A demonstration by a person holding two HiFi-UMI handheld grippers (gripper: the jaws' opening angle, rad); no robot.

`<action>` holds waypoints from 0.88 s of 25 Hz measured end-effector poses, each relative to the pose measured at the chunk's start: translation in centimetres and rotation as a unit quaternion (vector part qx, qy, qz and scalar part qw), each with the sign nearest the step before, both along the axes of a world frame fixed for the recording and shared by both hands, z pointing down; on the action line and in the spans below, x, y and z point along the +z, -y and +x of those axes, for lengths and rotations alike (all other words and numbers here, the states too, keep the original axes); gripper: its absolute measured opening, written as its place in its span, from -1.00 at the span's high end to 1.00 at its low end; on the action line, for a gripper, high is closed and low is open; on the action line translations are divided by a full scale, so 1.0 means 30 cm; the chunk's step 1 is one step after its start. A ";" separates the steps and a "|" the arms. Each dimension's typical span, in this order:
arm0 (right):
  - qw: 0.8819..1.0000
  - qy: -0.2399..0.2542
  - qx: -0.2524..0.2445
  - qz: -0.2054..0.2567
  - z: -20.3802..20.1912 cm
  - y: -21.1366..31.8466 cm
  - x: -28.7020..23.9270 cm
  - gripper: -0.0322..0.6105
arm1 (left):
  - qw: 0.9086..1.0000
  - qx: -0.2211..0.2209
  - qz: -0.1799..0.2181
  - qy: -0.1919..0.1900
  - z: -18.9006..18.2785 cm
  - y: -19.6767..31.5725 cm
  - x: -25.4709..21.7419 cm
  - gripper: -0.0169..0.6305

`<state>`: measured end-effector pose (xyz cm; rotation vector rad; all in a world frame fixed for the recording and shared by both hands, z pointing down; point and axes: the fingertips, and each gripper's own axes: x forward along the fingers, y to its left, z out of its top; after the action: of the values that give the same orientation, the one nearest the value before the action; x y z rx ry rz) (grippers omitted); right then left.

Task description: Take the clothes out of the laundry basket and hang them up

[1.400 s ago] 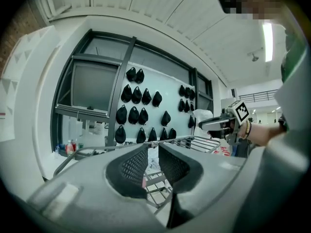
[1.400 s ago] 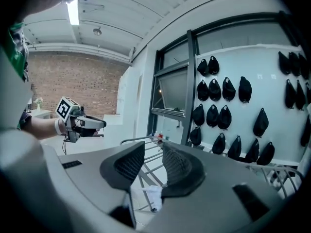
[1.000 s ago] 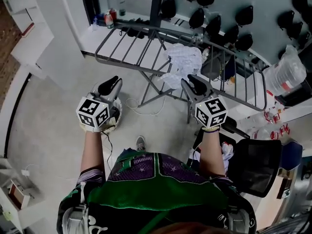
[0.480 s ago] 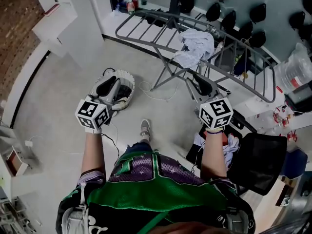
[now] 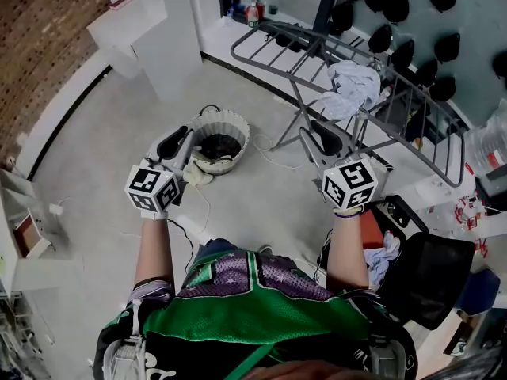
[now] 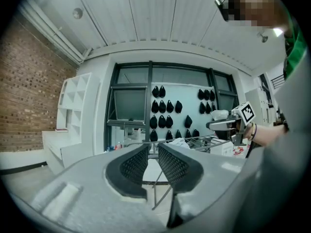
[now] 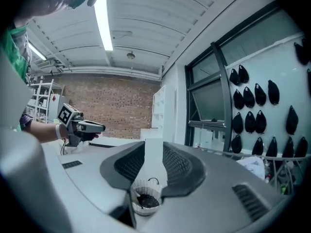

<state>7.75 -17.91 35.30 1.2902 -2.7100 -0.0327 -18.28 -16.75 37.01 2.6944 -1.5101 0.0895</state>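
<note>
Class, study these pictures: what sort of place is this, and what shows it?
Probably an indoor laundry-drying corner: a drying rack with a cloth on it, a laundry basket on the floor, and a brick wall.

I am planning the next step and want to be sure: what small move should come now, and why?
Probably lower the left tool toward the laundry basket. It and the right tool are empty, jaws apart, held level above the floor, while dark clothing lies in the basket, just ahead of the left tool.

Laundry basket (image 5: 241,133) on floor; white cloth (image 5: 348,85) draped over rack (image 5: 279,44).
</note>
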 end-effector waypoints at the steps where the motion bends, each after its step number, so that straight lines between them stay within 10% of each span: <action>1: 1.000 -0.001 -0.006 0.000 -0.053 0.008 -0.002 0.56 | 1.000 -0.001 -0.003 -0.005 -0.045 -0.004 0.001 0.71; 12: 0.998 -0.018 -0.057 -0.010 -0.633 0.064 0.021 0.56 | 0.999 -0.028 -0.015 0.007 -0.554 -0.017 0.082 0.71; 22: 0.997 -0.035 -0.070 -0.021 -0.839 0.119 0.068 0.56 | 0.999 -0.037 -0.033 0.004 -0.749 0.029 0.191 0.71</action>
<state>-17.42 -21.49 37.34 1.0652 -2.7209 -0.0349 -40.74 -17.62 42.73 2.5880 -1.5797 0.1452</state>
